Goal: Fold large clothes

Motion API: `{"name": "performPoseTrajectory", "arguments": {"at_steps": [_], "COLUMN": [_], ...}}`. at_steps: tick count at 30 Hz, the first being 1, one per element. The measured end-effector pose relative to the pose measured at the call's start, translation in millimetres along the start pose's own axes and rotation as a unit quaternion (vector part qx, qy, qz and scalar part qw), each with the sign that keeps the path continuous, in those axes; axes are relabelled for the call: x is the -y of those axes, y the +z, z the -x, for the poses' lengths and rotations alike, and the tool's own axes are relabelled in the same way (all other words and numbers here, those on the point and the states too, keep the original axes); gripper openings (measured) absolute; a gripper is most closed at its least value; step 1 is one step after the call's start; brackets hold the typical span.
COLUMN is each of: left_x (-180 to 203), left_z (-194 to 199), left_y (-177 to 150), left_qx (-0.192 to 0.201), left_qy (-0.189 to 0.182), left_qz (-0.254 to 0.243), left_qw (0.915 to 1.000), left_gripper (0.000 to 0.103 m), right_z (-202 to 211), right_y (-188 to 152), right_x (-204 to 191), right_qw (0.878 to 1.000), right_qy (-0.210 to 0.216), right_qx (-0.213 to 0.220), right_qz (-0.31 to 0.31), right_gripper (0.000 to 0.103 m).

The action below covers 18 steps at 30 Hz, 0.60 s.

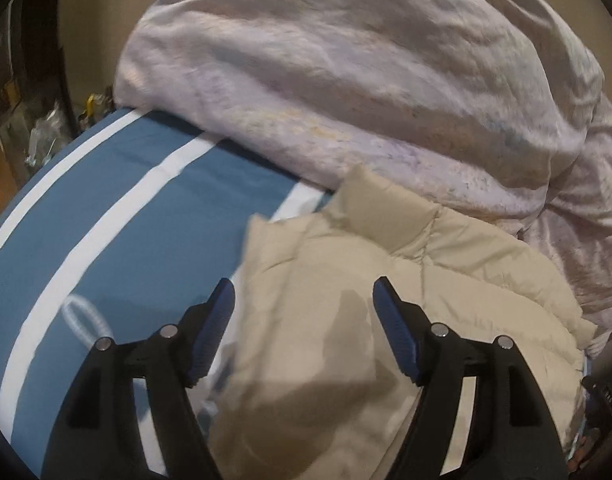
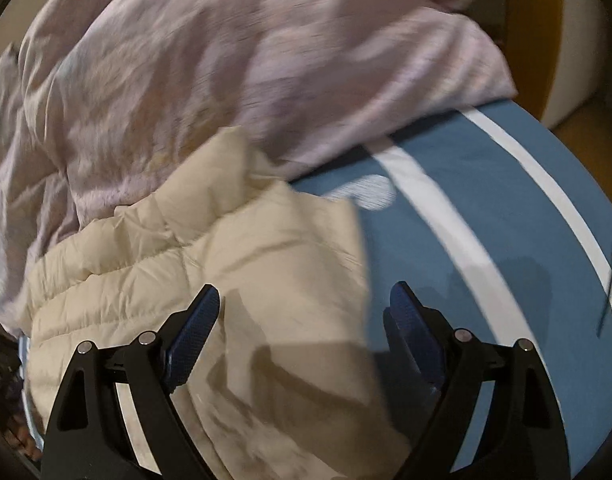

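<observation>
Left wrist view showed my left gripper and right gripper with jaws spread wide, holding nothing, above the beige puffer jacket on the striped bed; it looked light, soft, slippery, best pinched along quilted seams.

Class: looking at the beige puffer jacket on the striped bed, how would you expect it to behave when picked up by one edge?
The jacket looks puffy and quilted, so probably light for its bulk. Its creased folds suggest it will droop rather than hold shape. The smooth shell may slip between open tongs.
</observation>
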<state>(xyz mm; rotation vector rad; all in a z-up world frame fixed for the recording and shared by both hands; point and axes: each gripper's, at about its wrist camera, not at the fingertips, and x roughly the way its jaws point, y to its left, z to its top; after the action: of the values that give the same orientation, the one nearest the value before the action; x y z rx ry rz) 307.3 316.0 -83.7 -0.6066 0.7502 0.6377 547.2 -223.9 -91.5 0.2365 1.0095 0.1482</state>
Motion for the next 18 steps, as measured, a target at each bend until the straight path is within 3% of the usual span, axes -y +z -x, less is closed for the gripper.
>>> {"name": "performPoseTrajectory", "arguments": {"at_steps": [8,18], "left_x": [-33,-41], "left_z": [13,11], "left_y": [-31,-39], "left_qx": [-0.048,-0.074], "left_qy": [-0.023,-0.055], "left_qz": [0.031,0.068], "left_qw": [0.9981,0.9934], "left_gripper": [0.072,0.072], "right_z": [16,26], "right_y": [-19,-41], "right_x": [58,63], "right_qw": [0.996,0.993], "right_qy": [0.028,0.031], "right_qx": [-0.033,-0.041], "right_qz": [-0.083,-0.109], "right_gripper": [0.089,0.09]}}
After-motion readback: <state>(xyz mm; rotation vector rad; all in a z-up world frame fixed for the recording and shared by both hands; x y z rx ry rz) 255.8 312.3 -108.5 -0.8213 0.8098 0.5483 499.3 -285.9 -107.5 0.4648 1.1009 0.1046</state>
